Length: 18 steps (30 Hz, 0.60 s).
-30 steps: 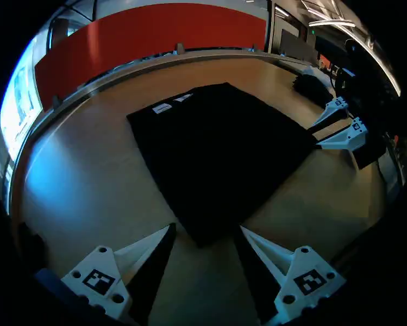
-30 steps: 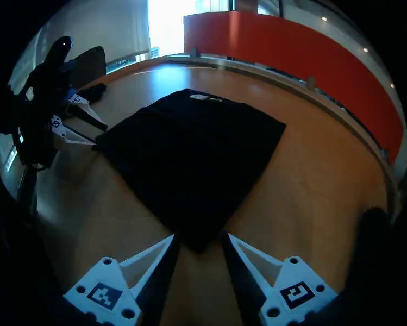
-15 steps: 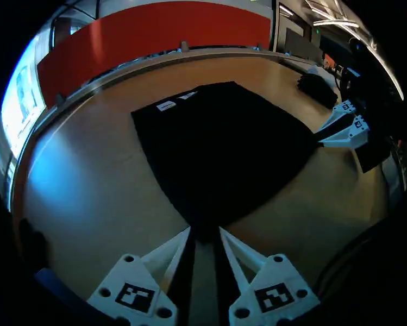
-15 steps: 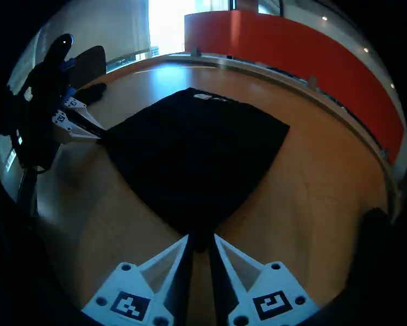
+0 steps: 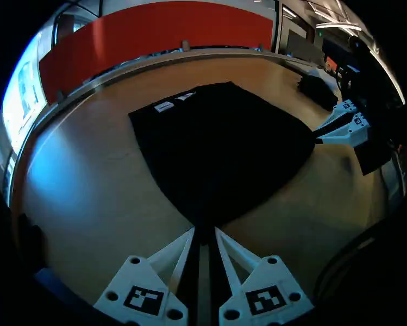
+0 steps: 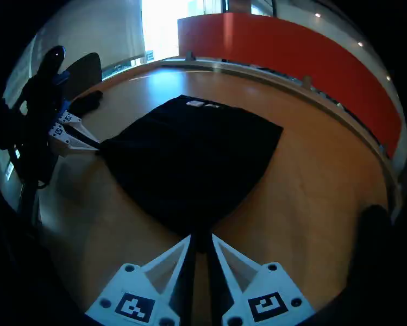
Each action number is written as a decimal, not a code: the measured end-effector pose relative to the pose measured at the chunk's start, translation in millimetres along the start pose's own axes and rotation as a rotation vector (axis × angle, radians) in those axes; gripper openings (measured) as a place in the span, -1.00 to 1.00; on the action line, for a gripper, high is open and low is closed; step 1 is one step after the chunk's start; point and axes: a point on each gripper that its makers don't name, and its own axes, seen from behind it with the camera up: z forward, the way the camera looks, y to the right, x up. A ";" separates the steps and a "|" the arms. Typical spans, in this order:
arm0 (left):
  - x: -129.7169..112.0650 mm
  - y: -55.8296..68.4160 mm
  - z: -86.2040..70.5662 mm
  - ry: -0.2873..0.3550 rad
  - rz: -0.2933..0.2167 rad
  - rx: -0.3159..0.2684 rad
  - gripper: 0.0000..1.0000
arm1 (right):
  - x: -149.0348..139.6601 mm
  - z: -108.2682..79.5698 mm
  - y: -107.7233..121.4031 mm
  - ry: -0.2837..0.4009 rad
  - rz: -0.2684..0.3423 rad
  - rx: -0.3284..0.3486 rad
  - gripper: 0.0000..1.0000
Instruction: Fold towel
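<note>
A black towel (image 5: 219, 146) lies spread on the wooden table (image 5: 94, 179), with small white labels at its far edge. My left gripper (image 5: 204, 233) is shut on the towel's near corner in the left gripper view. In the right gripper view my right gripper (image 6: 200, 242) is shut on another corner of the towel (image 6: 192, 157), which rises slightly off the table. The right gripper (image 5: 318, 136) also appears at the right of the left gripper view, pinching its corner. The left gripper (image 6: 97, 148) appears at the left of the right gripper view, held by a dark-sleeved arm.
A red wall panel (image 5: 149, 38) runs behind the table's curved far edge (image 5: 165, 60). A dark bundle (image 5: 318, 89) lies on the table at the far right of the left gripper view. Another dark object (image 6: 86, 100) sits near the chair back in the right gripper view.
Both grippers went from open around the towel's corners to shut on them. Since then the pinched corners have lifted slightly and the cloth has drawn taut.
</note>
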 end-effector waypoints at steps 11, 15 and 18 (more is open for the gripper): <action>11.9 2.3 -4.6 0.021 -0.019 -0.006 -0.80 | 2.9 -6.3 1.1 0.014 0.009 0.003 -0.78; 12.0 2.0 -3.8 0.020 -0.022 -0.006 -0.80 | 1.7 -6.2 2.2 0.012 -0.001 0.004 -0.81; 11.4 2.6 -2.9 0.017 -0.016 -0.004 -0.80 | 1.2 -4.7 2.1 0.009 -0.011 0.006 -0.83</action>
